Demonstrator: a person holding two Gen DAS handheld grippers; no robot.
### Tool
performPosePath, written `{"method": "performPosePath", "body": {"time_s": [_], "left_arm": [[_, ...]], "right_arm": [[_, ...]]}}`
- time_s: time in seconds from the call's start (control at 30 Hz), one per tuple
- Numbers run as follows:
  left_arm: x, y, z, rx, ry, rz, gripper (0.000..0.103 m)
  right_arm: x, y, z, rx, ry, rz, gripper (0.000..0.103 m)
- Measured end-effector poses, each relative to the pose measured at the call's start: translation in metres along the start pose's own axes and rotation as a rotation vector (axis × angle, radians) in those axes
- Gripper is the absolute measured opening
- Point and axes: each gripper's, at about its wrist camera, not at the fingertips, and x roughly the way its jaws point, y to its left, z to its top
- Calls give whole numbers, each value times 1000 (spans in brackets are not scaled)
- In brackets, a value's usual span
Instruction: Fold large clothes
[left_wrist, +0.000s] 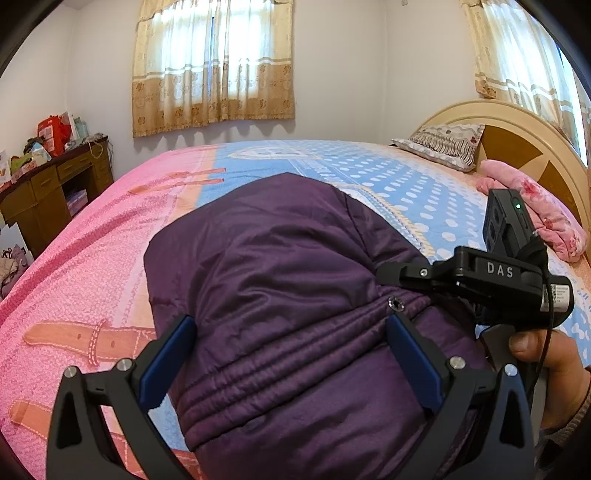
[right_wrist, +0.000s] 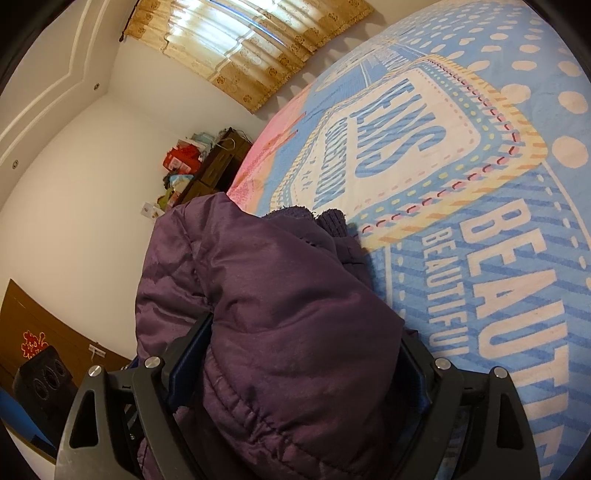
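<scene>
- The purple padded jacket (left_wrist: 280, 295) lies bundled on the bed, filling the centre and lower middle of the left wrist view; its elastic ribbed band with stitched channels runs across the lower middle.
- In the right wrist view the same jacket rises from the bottom centre toward the middle, a dark knitted cuff or collar showing at its far end.
- Its fabric is shiny, quilted and puffy, creased rather than flat; we judge it partly folded into a thick stack.
- Our left gripper (left_wrist: 291, 354) straddles the ribbed band with its blue pads wide apart, the cloth between them but not visibly squeezed.
- Our right gripper (right_wrist: 295, 373) also stands wide around a thick fold; the padding bulges between its fingers, and we cannot tell whether the pads press it or merely flank it.
- We take this two-sided placement as a way to control the bulky bundle evenly.
- A hand (left_wrist: 546, 354) holds that right tool at the lower right of the left view.
- Around it spreads the pink and blue bedspread (left_wrist: 92, 236), with a pillow (left_wrist: 443, 144) and headboard (left_wrist: 517, 133) at the upper right.
</scene>
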Motion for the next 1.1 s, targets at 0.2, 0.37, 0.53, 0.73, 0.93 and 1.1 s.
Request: {"method": "performPosePath", "body": {"time_s": [0.2, 0.37, 0.53, 0.73, 0.93, 1.1], "left_arm": [[-30, 29, -8, -105, 6, -30, 103], [-39, 70, -26, -292, 86, -143, 103], [-14, 95, -50, -529, 187, -381, 103], [1, 92, -57, -551, 186, -477, 103], [9, 91, -58, -569, 178, -483, 103], [8, 88, -50, -537, 182, -461, 103]], "right_arm": [[-1, -4, 7, -14, 59, 42, 88], [-17, 7, 6, -72, 51, 28, 90], [-26, 0, 5, -33, 110, 92, 90], [-10, -19, 0, 48, 172, 233, 90], [6, -11, 2, 34, 196, 253, 87], [7, -4, -5, 39, 154, 293, 65]]}}
